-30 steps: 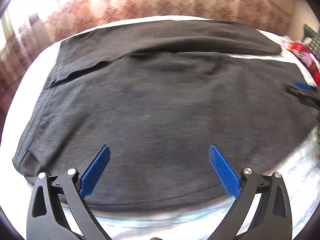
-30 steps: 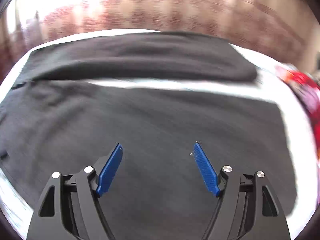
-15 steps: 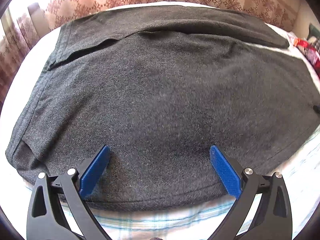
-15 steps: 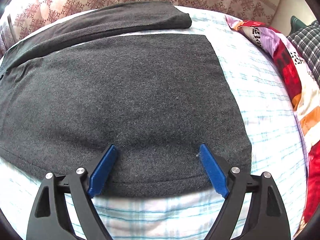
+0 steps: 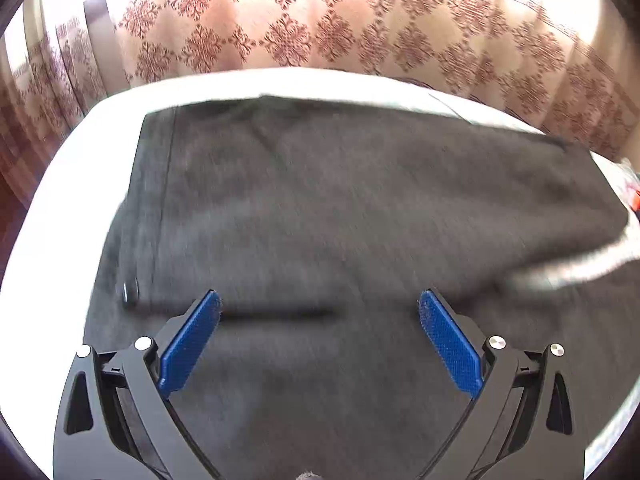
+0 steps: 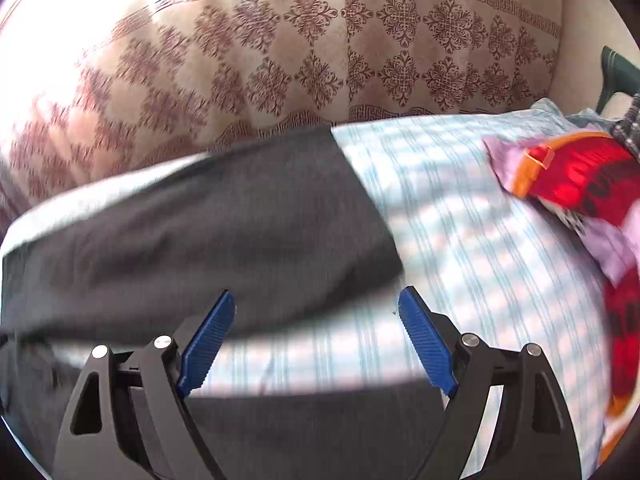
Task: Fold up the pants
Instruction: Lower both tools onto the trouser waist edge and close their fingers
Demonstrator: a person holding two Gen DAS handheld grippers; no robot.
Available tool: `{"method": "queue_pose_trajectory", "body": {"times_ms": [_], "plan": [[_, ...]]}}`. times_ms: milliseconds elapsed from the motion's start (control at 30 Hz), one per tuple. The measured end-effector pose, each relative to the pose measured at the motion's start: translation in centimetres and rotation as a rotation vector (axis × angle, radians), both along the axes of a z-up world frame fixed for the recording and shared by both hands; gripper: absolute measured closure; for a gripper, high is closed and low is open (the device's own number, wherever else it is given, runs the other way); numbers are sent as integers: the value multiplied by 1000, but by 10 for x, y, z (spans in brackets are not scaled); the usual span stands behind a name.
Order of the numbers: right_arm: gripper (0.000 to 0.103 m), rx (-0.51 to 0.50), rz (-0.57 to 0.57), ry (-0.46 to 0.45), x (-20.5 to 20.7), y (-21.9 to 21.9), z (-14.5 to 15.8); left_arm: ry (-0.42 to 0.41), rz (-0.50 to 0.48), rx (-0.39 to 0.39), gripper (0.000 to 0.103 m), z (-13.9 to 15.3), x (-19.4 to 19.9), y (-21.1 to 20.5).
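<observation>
Dark grey pants (image 5: 340, 208) lie spread flat on a bed. In the left wrist view my left gripper (image 5: 318, 312) is open and empty over the waist end of the pants. In the right wrist view my right gripper (image 6: 316, 312) is open and empty, above the strip of sheet between the far leg (image 6: 224, 232) and the near leg (image 6: 320, 424). The far leg's hem ends just beyond the gripper. Both views are motion-blurred.
The bed has a light blue checked sheet (image 6: 460, 240). A red, orange and purple patterned cushion (image 6: 580, 184) lies at the right. A patterned curtain (image 6: 320, 60) hangs behind the bed. The white sheet edge (image 5: 52, 216) shows at the left.
Both grippers have moved forward across the pants, away from the near edge toward the far side. Both stayed open. The pants have not moved.
</observation>
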State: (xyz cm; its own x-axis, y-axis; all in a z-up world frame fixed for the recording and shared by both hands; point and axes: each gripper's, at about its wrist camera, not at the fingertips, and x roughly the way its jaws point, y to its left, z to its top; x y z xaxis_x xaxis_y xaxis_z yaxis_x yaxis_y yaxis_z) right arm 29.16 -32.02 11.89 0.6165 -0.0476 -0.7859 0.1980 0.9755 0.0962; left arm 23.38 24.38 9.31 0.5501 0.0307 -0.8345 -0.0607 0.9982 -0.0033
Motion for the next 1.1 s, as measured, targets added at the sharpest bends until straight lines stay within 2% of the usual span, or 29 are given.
{"method": "queue_pose_trajectory", "body": {"times_ms": [167, 300, 500, 567, 700, 767, 800, 867, 933, 1000, 1100], "plan": [[19, 53, -41, -5, 93, -27, 0, 12, 28, -30, 2, 6, 64, 30], [19, 80, -89, -5, 144, -52, -6, 9, 78, -80, 2, 10, 109, 53], [19, 182, -139, 13, 194, -84, -30, 6, 138, -115, 2, 4, 146, 67], [19, 236, -127, 29, 207, -86, -42, 12, 140, -111, 2, -1, 151, 66], [18, 234, -26, 32, 222, -70, -54, 36, 120, -94, 2, -15, 156, 57], [27, 248, 33, 32, 224, -60, -55, 45, 120, -91, 2, -21, 157, 56], [40, 264, 54, 31, 224, -57, -56, 48, 126, -98, 2, -23, 158, 56], [49, 276, 65, 32, 222, -54, -56, 49, 139, -115, 2, -26, 158, 58], [78, 293, 64, 19, 216, -58, -52, 55, 152, -126, 2, -29, 156, 61], [94, 345, 70, -25, 205, -67, -43, 56, 166, -129, 2, -29, 155, 66], [97, 387, 108, -90, 184, -75, -25, 57, 200, -147, 2, -27, 153, 75]]}}
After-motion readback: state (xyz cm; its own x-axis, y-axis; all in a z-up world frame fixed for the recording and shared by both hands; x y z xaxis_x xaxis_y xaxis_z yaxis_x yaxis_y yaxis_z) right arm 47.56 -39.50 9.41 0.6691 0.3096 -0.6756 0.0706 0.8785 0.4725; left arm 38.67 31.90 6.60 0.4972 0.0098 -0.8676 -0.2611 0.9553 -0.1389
